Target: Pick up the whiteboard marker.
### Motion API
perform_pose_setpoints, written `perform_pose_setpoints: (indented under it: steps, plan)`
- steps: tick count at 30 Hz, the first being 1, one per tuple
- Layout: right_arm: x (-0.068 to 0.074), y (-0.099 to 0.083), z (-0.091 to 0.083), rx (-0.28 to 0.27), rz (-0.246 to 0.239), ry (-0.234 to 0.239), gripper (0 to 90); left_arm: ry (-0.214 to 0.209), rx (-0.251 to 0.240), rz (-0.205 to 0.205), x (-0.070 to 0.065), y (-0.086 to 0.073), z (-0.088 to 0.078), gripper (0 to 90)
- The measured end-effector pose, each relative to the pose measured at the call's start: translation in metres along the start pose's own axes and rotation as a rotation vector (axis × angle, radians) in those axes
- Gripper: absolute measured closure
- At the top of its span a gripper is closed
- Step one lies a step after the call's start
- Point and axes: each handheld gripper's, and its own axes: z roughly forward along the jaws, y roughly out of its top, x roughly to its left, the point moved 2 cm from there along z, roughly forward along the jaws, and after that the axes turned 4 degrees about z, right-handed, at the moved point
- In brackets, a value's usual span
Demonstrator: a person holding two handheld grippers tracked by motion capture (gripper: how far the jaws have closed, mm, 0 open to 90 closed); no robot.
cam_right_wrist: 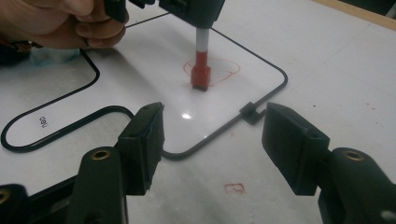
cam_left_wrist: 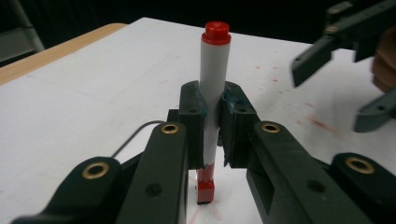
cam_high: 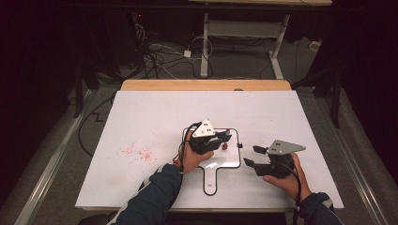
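A white marker point(cam_left_wrist: 215, 84) with a red cap on top stands upright, and my left gripper point(cam_left_wrist: 213, 100) is shut on its barrel. Its red lower end point(cam_right_wrist: 201, 70) touches a small whiteboard point(cam_right_wrist: 280, 84) with a black rim and handle, inside a red drawn loop point(cam_right_wrist: 224, 70). From the high view, the left gripper point(cam_high: 225, 138) hovers over the board's point(cam_high: 240, 157) far right part. My right gripper point(cam_high: 251, 156) rests just right of the board, open with nothing between its fingers. Its jaws point(cam_right_wrist: 212, 135) point toward the marker, and it appears at the right point(cam_left_wrist: 341, 88) in the left gripper view.
The board lies on a large white table sheet point(cam_high: 155, 112) with a wooden far edge point(cam_high: 206, 85). Red smudges point(cam_high: 138, 153) mark the sheet to the left. A small red square mark point(cam_right_wrist: 234, 188) sits near the right jaws. Cables and a desk frame point(cam_high: 204, 51) lie on the floor beyond.
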Motion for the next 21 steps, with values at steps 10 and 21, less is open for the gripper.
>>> perform_pose_setpoints:
  steps: [10,21]
  plan:
    - [0.001,0.0,0.0,0.001,-0.004,0.002,39.9,0.07,-0.005,-0.027,0.024,0.0,0.006,78.9]
    - [0.001,-0.001,0.0,0.003,-0.01,0.005,39.8,0.149,0.012,-0.044,0.047,0.0,0.008,78.8]
